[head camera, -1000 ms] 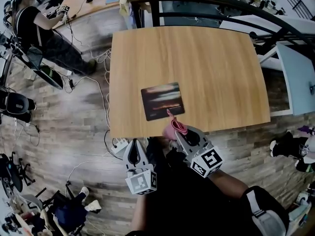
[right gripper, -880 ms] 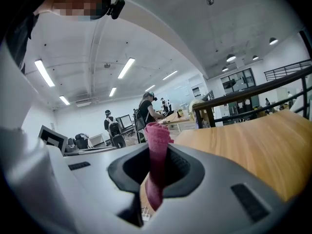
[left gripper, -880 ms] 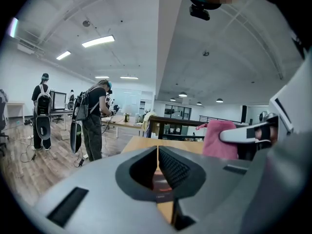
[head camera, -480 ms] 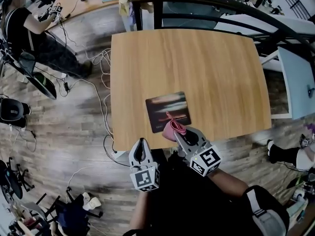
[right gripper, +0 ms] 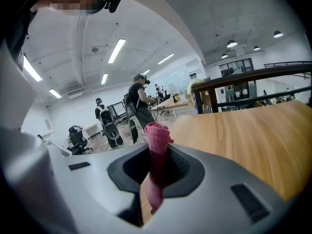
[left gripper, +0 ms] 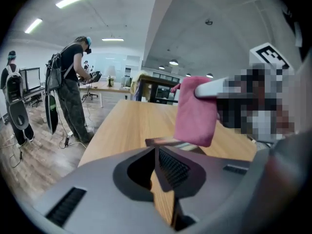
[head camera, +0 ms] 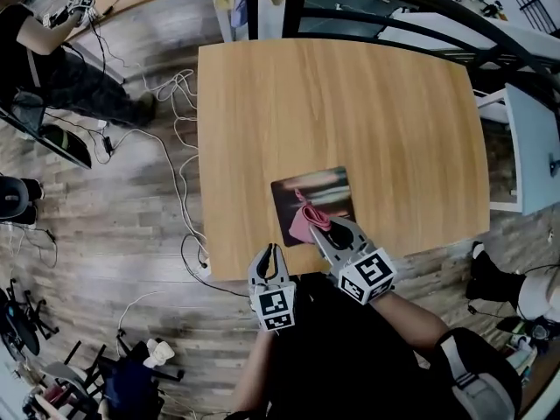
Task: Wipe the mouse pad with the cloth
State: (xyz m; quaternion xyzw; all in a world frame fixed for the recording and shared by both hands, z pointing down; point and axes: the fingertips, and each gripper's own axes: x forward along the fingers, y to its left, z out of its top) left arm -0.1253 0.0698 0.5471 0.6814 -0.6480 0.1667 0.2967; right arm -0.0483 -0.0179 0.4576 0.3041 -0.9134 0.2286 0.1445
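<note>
The dark mouse pad (head camera: 317, 191) lies near the front edge of the wooden table (head camera: 350, 103). My right gripper (head camera: 325, 228) is shut on a pink cloth (head camera: 304, 223), which hangs over the pad's near left part. In the right gripper view the rolled cloth (right gripper: 157, 145) stands pinched between the jaws of the right gripper (right gripper: 157, 160). My left gripper (head camera: 270, 254) is shut and empty at the table's front edge, left of the pad. In the left gripper view the closed left gripper (left gripper: 157, 152) points at the pad's edge (left gripper: 163, 142), with the cloth (left gripper: 195, 111) hanging just above.
Cables (head camera: 175, 138) trail over the wood floor left of the table. A person (head camera: 44, 55) stands at the far left by another desk. A dark railing (head camera: 394, 7) runs behind the table, and a white table (head camera: 534, 147) stands at the right.
Both grippers have moved forward and down toward the table. The cloth has travelled from the pad's near edge to over its near left part. The left gripper has come up to the table's front edge.
</note>
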